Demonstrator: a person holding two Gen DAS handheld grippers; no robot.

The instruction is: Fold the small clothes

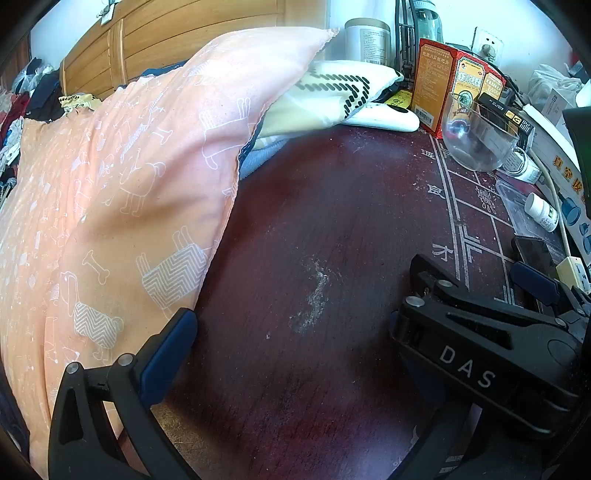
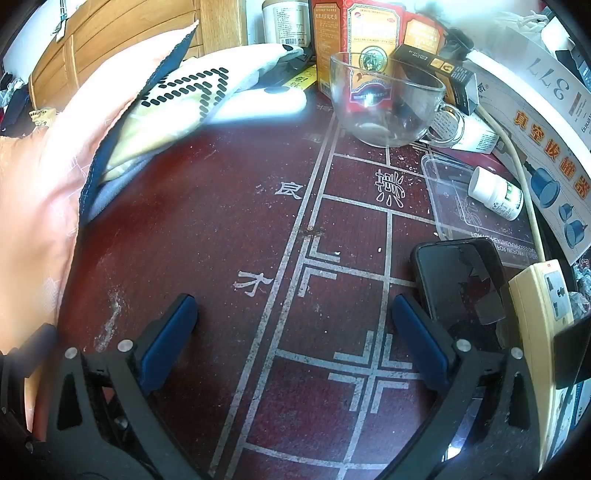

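Note:
A peach cloth (image 1: 110, 203) printed with white dogs and bones lies bunched along the left of the dark red table mat (image 1: 314, 229). Its far corner rests on a cream cloth with black dashes (image 1: 332, 92). My left gripper (image 1: 288, 332) is open; its left fingertip (image 1: 177, 332) touches the peach cloth's edge, and its right finger is hidden behind my right gripper (image 1: 476, 273). In the right wrist view my right gripper (image 2: 295, 325) stands open over the bare mat (image 2: 221, 221) with nothing between its pads. The peach cloth (image 2: 44, 166) lies off to its left.
A glass cup (image 2: 384, 99), red boxes (image 2: 369, 33) and a tin (image 2: 284, 22) crowd the back. A phone (image 2: 458, 280), a power strip (image 2: 546, 306), a white pill bottle (image 2: 496, 192) and a clear plastic lid (image 2: 454, 199) line the right side.

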